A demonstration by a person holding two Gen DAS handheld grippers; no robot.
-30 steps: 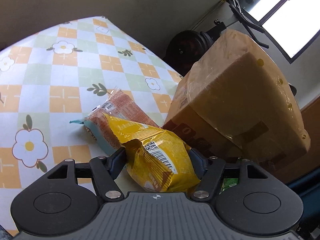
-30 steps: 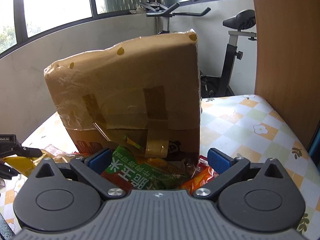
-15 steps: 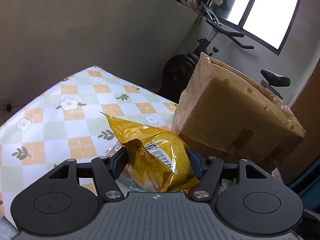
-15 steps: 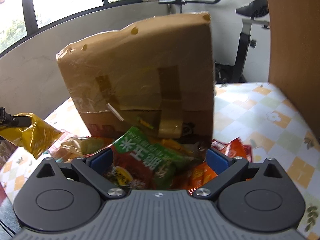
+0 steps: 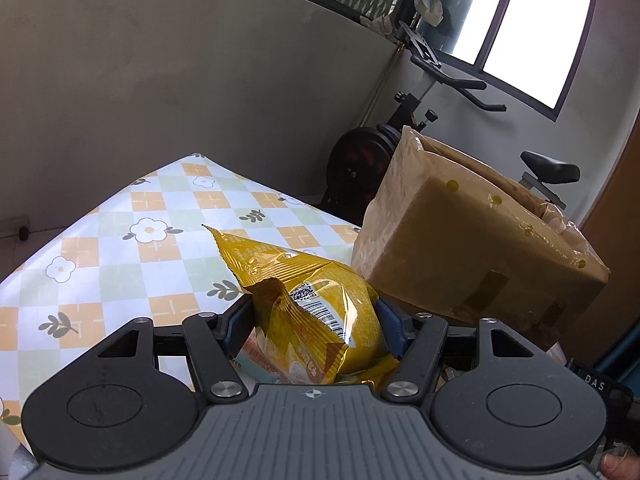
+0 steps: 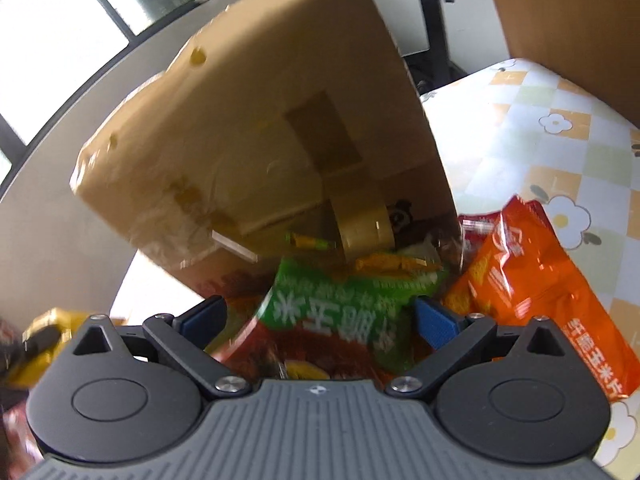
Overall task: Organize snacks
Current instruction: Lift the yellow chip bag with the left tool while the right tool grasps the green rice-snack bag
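A crinkled yellow foil snack packet point(image 5: 320, 312) is being held clear of the flower-patterned checked tablecloth point(image 5: 132, 240) between the pads of the left gripper point(image 5: 316, 320), with the taped brown cardboard box point(image 5: 472, 248) at two o'clock. The right gripper point(image 6: 320, 316) is being kept wide apart astride a green-and-red snack bag point(image 6: 340, 312), apparently ungripped, with an orange snack bag point(image 6: 532, 284) at three o'clock. Most of the sorting is judged as remaining, since several packets are lying loose before the box.

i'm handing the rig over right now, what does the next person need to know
Left gripper: shut on the yellow snack bag, held clear above the floral tablecloth.
Right gripper: jaws apart on either side of the green snack bag; no clear squeeze, so treat it as not gripped.
Orange snack bag lies right of the green one; the taped cardboard box stands behind the pile.
Done: yellow bag picked.
Left: place it, grip the green bag, sort the orange bag and the rest.
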